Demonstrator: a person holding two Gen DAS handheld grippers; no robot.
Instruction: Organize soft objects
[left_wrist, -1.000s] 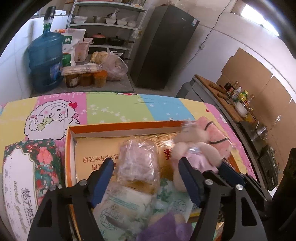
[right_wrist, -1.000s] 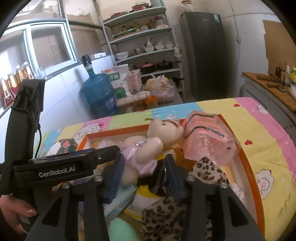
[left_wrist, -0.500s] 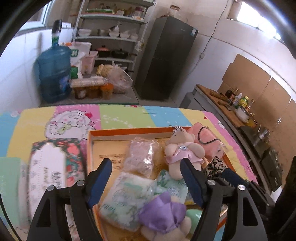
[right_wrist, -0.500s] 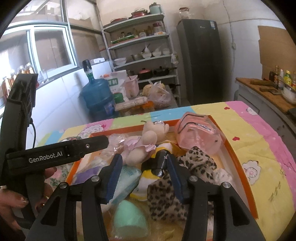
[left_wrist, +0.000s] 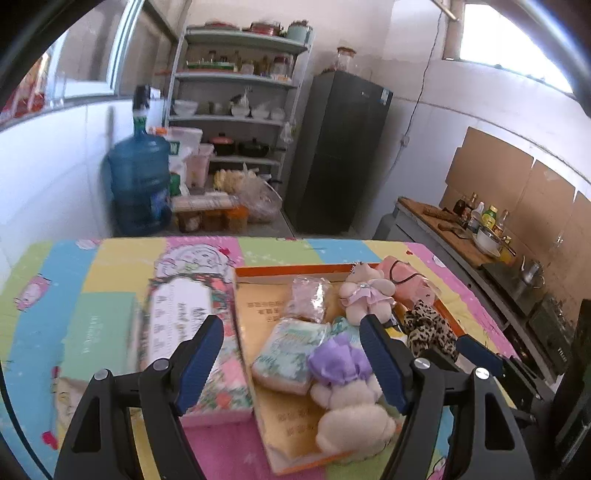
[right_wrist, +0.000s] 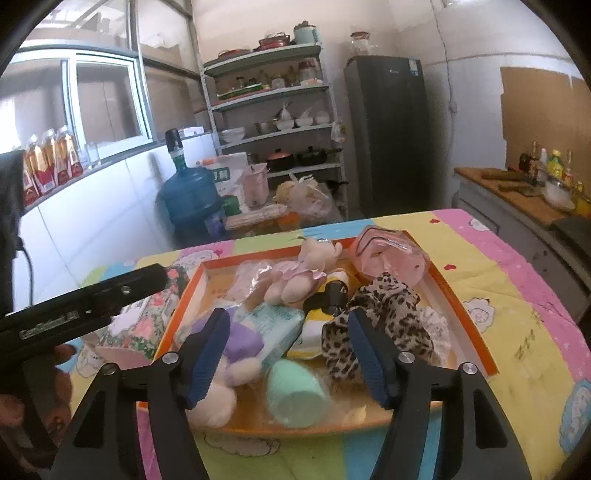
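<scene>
Our right gripper (right_wrist: 286, 350) has just spread its jaws, gripping nothing; our left gripper (left_wrist: 291, 356) gapes bare too. The bear (right_wrist: 295, 275) lies near the tray's (right_wrist: 463, 308) far edge, head toward that edge.

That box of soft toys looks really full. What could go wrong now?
1. The orange box is crowded, so the purple-dressed bear near its front rim could tumble out if bumped.
2. The leopard-print cloth drapes over other things, so pulling it might drag them along.
3. Both the left hand-held gripper and the right hand-held gripper are open and close together, so they might knock each other.
</scene>
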